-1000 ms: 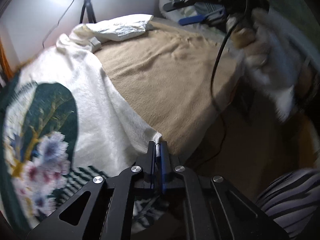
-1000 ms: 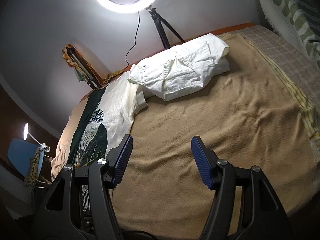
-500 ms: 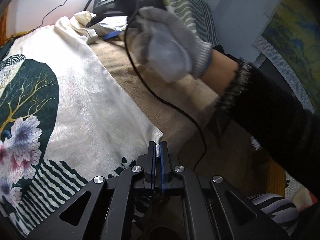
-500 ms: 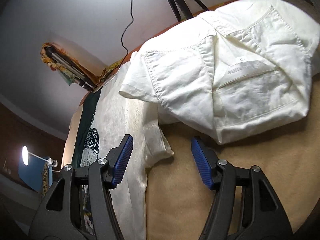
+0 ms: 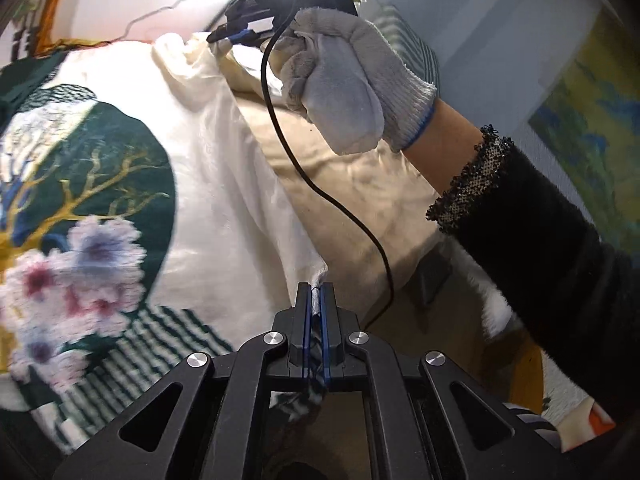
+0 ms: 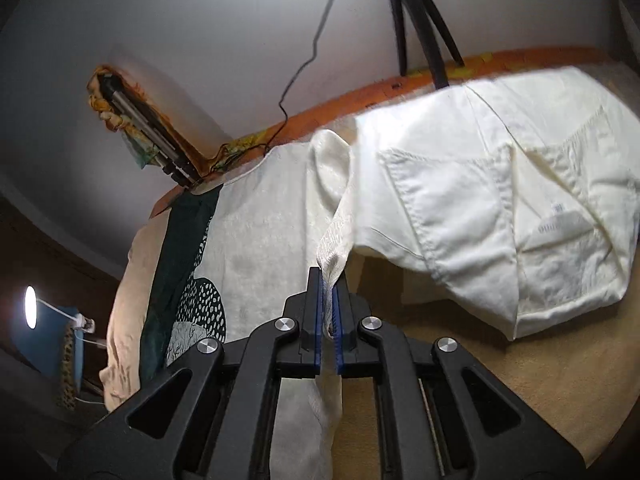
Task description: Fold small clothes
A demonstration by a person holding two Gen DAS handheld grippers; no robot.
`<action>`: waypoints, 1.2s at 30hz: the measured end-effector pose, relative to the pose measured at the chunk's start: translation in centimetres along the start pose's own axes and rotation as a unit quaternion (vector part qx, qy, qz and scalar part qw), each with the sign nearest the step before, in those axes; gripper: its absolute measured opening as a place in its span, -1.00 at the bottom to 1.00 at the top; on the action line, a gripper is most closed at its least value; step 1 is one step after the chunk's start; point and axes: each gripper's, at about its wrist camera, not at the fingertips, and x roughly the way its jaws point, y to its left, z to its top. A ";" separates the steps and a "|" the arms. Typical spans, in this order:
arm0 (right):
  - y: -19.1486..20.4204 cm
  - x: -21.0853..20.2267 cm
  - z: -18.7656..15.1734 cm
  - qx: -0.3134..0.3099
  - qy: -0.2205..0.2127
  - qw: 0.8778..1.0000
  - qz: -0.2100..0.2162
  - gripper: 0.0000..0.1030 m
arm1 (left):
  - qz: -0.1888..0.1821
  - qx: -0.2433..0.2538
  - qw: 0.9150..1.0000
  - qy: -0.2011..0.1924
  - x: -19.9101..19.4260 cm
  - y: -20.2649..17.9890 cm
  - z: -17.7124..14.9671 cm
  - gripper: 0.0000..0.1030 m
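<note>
A cream garment with a dark green floral print (image 5: 224, 200) lies spread on a tan blanket (image 5: 360, 184). My left gripper (image 5: 317, 292) is shut on its near corner. My right gripper (image 6: 328, 280) is shut on the garment's far corner (image 6: 334, 232), which rises in a fold from the bed. In the left wrist view the right gripper (image 5: 236, 36) shows at the top, held by a gloved hand (image 5: 344, 92). The garment's printed side (image 6: 192, 280) also shows in the right wrist view.
Folded white shorts (image 6: 500, 208) lie on the blanket just right of the right gripper. A tripod (image 6: 420, 20) and a cable stand at the wall behind. A black cable (image 5: 320, 192) hangs from the right gripper across the bed. A lamp (image 6: 30, 306) glows at far left.
My right gripper moved forward to the garment's far corner and shut on it; it was open before. My left gripper stays shut on the near corner.
</note>
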 end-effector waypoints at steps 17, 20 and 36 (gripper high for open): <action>15.9 11.9 -4.2 -0.192 0.137 0.972 0.011 -0.30 | 0.056 -0.095 0.993 -0.043 -7.0 7.1 -2.6 -0.95; 14.1 7.7 -2.5 -0.164 0.105 0.979 0.054 0.05 | 0.051 -0.095 0.993 -0.040 -6.8 7.5 -2.9 -0.95; 4.3 10.9 2.6 -0.011 0.132 0.991 -0.026 -0.87 | 0.040 -0.124 0.991 -0.029 -6.5 8.8 -4.1 -0.95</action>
